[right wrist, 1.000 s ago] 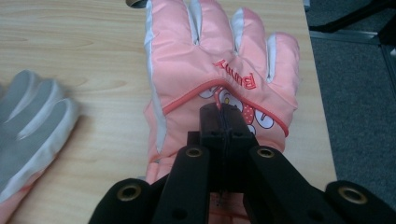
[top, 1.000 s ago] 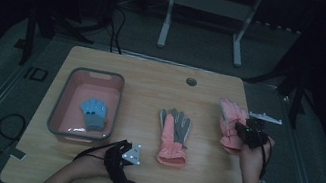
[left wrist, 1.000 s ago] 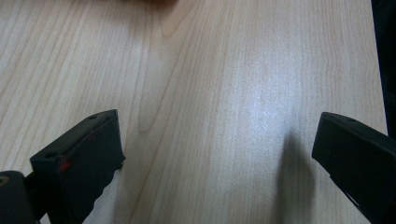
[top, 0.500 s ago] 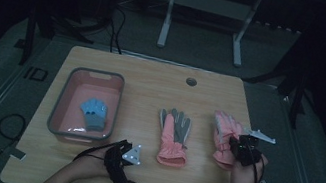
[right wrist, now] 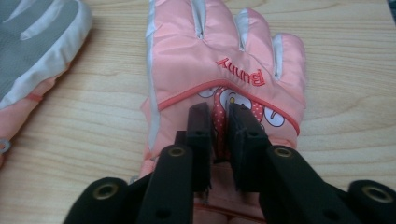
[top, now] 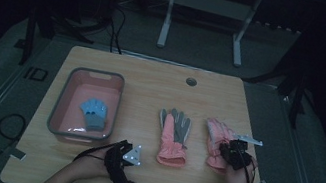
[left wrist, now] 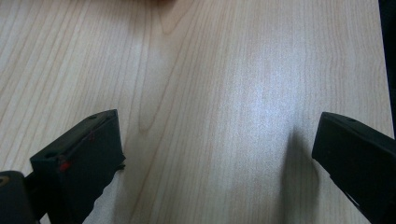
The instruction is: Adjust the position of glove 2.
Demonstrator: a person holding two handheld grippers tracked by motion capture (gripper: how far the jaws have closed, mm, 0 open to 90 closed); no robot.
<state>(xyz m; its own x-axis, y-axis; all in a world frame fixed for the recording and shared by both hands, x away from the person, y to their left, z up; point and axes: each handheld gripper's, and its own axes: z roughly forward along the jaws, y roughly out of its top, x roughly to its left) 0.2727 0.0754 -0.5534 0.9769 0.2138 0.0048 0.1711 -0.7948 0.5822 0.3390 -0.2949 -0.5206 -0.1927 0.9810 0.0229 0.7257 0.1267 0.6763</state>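
1. So the pink "Bunny" glove (right wrist: pixel 219 84) is lying flat on the wooden table (top: pixel 153 77), back side up, right of its partner, the palm-up pink and grey glove (top: pixel 173 136). They sit side by side, fingers pointing far, not touching.
2. The right gripper (right wrist: pixel 219 140) is down on the Bunny glove's cuff end. Its jaws have just been opening, a narrow gap now, with a bit of pink fabric between them. Looks to me like it's letting go.
3. The left gripper (left wrist: pixel 215 154) is idle at the near edge, jaws spread wide over bare wood.
4. A small blue glove (top: pixel 94 113) is in the pink bin (top: pixel 58 106) on the left. My guess: the pair is basically laid out, and what's left is backing off.
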